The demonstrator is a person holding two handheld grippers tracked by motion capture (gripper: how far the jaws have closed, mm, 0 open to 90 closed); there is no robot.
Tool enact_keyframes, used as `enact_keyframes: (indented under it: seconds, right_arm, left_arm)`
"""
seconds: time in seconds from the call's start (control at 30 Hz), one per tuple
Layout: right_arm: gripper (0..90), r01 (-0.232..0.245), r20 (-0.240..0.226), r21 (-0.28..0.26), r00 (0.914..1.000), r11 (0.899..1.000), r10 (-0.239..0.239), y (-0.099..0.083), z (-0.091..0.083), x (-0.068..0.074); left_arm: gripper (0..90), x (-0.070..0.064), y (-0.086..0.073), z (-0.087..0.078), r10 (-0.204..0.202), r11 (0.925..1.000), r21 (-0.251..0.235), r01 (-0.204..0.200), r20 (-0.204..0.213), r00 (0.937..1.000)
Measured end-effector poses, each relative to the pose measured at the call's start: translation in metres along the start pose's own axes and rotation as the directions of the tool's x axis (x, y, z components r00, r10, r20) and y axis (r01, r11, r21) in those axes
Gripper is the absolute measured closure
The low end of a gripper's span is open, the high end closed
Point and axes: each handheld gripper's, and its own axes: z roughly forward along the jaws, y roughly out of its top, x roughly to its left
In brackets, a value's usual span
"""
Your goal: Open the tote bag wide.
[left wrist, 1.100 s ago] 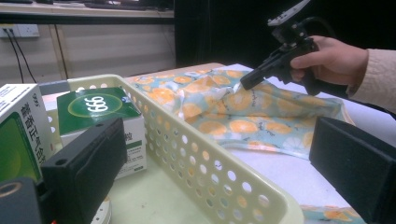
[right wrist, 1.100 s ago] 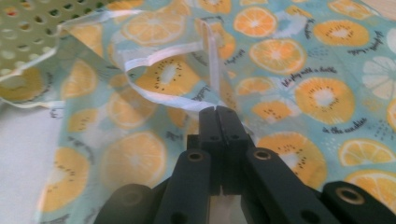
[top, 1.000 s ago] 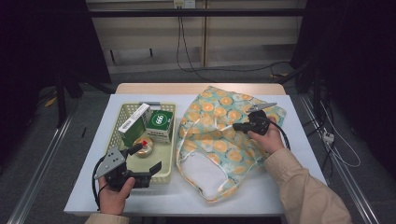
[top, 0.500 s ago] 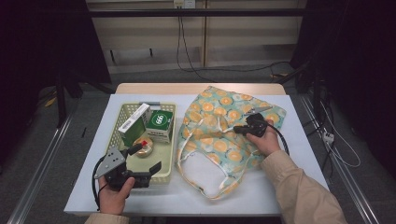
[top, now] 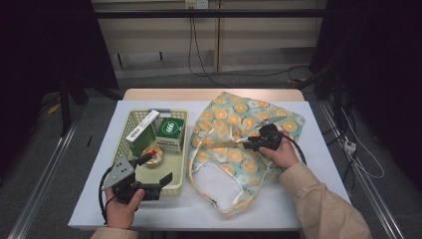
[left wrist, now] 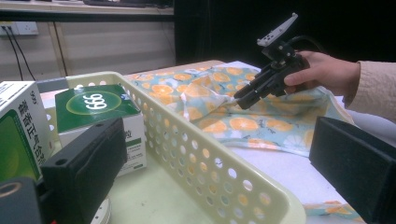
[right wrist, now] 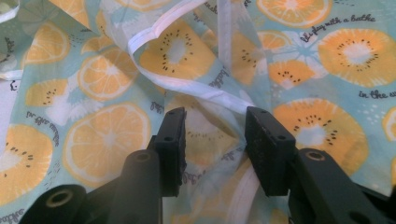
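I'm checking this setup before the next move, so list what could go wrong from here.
1. The right gripper has its jaws open around a fold of the fruit-print bag and its white strap; closing may catch only the strap or thin cloth, which could slip.
2. The left gripper straddles the basket wall, so lifting might tip the basket and the boxes.

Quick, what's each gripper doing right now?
Left gripper: open, holding nothing, jaws astride the basket wall.
Right gripper: open, jaws around bag fabric, not clamped.
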Motion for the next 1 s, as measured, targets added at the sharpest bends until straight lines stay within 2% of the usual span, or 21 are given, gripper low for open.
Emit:
enact_keyframes:
  seconds: [0.07,0.13,0.37,0.43,0.57,0.63,0.73,0.93,1.0]
  right_arm:
    - [48.0,-0.023,-0.017,-0.002,0.9996,1.0,0.023,0.0,0.001,0.001]
    - [43.2,-0.023,-0.024,-0.001,0.9995,1.0,0.023,0.001,0.002,0.003]
    - [26.6,0.049,-0.01,0.018,0.9987,0.999,-0.049,0.001,0.007,0.014]
    - [26.7,0.079,0.008,0.025,0.9968,0.997,-0.079,0.001,0.008,0.017]
    - [30.3,0.134,0.05,0.047,0.9894,0.99,-0.136,0.001,0.009,0.022]
    - [34.1,0.134,0.049,0.044,0.9895,0.99,-0.136,0.001,0.008,0.021]
    - [48.4,0.129,0.062,0.04,0.9893,0.991,-0.132,0.001,0.005,0.016]
    - [68.2,0.118,0.061,0.015,0.9911,0.993,-0.118,-0.001,0.003,0.005]
    - [71.4,0.11,0.061,0.008,0.992,0.994,-0.111,-0.002,0.002,0.003]
  left_arm:
    - [4.1,0.0,0.0,0.0,0.003,1.0,0.001,-0.003,0.0,1.0]
    - [4.1,0.001,0.0,0.0,0.005,1.0,0.001,-0.005,0.001,1.0]
    - [4.1,0.0,0.0,0.0,0.003,1.0,0.002,-0.003,0.0,1.0]
    - [4.1,0.0,0.0,0.0,0.007,1.0,0.004,-0.007,0.002,1.0]
    - [4.1,-0.001,0.001,0.0,0.009,1.0,0.004,-0.009,0.002,1.0]
    - [4.1,-0.001,0.001,0.0,0.01,0.9999,0.002,-0.01,0.002,0.9999]
    - [4.1,-0.001,0.0,0.0,0.009,0.9999,0.004,-0.009,0.002,1.0]
    - [4.1,-0.001,0.0,0.0,0.006,1.0,0.003,-0.006,-0.001,1.0]
    - [4.1,-0.001,0.0,0.0,0.006,1.0,0.003,-0.006,0.0,1.0]
